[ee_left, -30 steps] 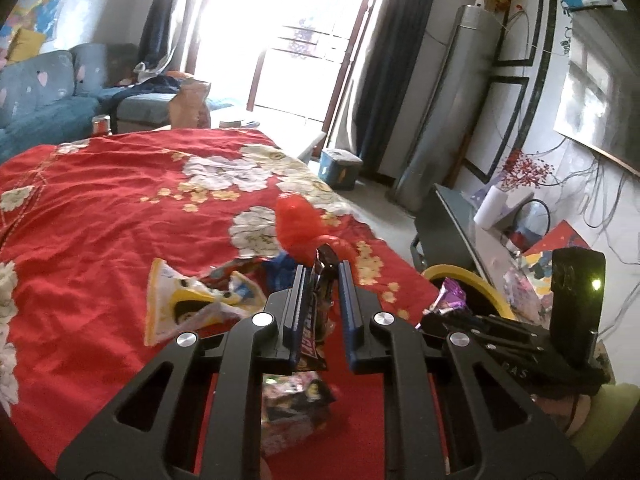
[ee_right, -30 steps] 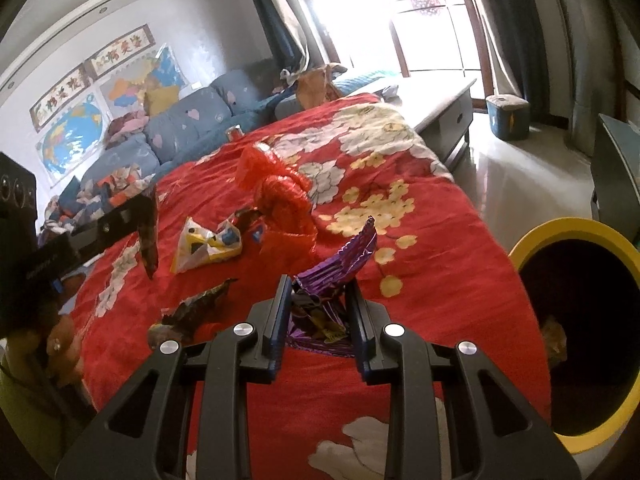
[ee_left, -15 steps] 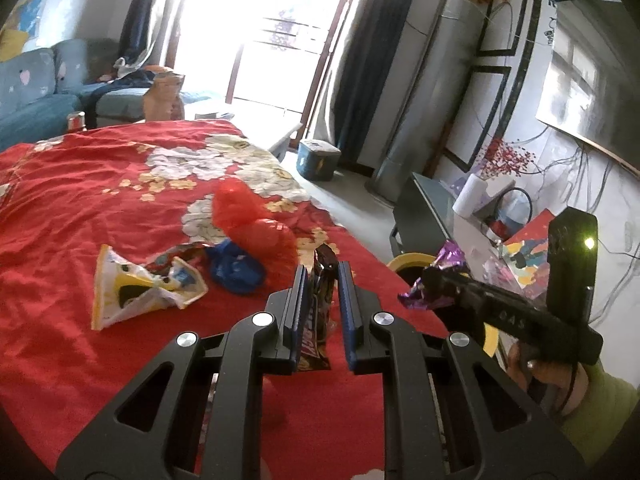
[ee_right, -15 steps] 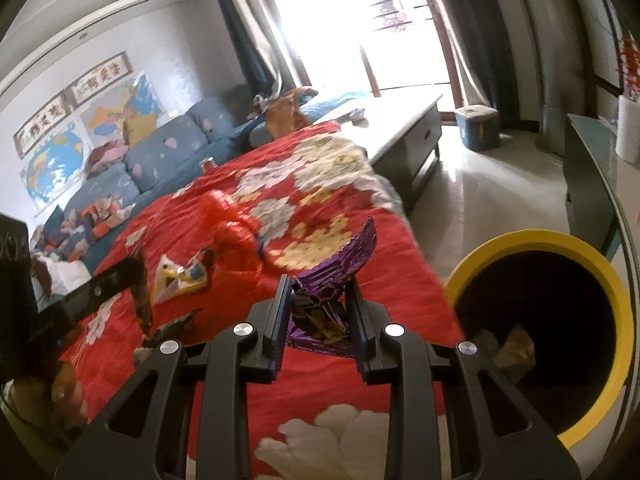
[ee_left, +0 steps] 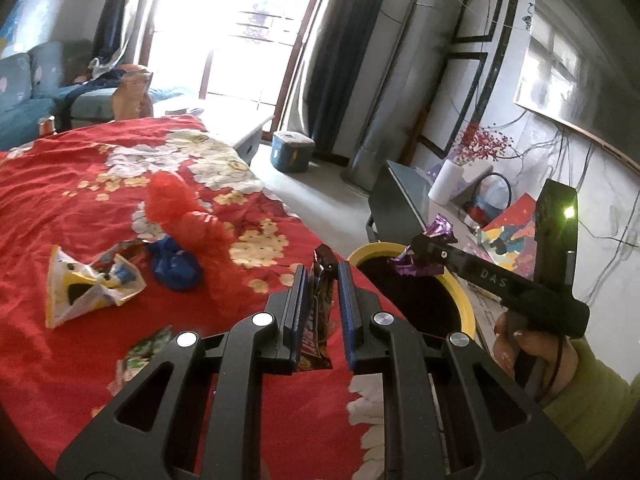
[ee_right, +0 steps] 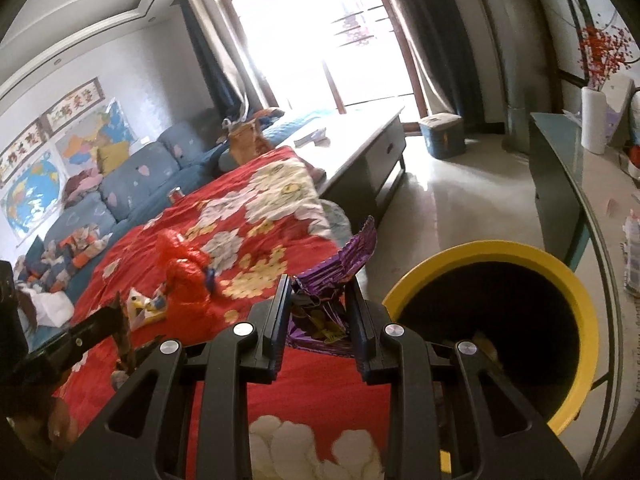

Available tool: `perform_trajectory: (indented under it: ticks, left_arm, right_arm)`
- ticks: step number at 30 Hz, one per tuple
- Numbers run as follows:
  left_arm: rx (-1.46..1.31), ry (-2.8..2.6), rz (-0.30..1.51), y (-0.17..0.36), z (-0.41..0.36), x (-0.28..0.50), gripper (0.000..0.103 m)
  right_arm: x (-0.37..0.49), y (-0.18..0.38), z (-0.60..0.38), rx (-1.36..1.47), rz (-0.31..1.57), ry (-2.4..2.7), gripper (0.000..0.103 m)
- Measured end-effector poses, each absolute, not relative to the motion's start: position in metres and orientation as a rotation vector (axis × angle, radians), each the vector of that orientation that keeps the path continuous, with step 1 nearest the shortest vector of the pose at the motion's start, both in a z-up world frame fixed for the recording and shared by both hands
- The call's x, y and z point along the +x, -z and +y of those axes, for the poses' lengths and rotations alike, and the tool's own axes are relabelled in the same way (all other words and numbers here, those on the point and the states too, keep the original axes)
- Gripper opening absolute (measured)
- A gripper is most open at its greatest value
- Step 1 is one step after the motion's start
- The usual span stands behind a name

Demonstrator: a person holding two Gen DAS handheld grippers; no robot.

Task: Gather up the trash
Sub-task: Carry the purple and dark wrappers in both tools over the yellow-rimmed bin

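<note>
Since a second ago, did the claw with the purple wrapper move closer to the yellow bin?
Yes. The right claw holding the purple wrapper has swung toward the yellow bin; the bin now sits closer to the claw and shows far more of its opening.

The right gripper carries the letters "DAS" on its side.

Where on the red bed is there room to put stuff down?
The red blanket is bare at its far end, beyond the red bag. It is crowded near the fingers: yellow wrapper, blue bag, green wrapper.
</note>
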State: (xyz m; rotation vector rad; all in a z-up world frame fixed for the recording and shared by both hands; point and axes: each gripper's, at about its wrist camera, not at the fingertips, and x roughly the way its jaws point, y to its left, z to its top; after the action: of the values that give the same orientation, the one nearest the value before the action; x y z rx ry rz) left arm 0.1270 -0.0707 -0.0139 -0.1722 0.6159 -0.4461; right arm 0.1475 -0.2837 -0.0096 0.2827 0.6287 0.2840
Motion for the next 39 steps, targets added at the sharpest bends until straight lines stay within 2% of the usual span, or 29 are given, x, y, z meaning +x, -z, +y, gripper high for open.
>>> perform_trajectory:
  ticks: [19, 39]
  left_arm:
    - [-0.080, 0.549, 0.641, 0.015, -0.144, 0.140, 0.010]
    - [0.005, 0.648, 0.696, 0.041, -0.216, 0.160, 0.010]
  right_arm:
    - [0.147, 0.016, -0.353, 0.369, 0.594, -0.145, 0.026]
    - [0.148, 0.044, -0.405, 0.424, 0.636, -0.044, 0.026]
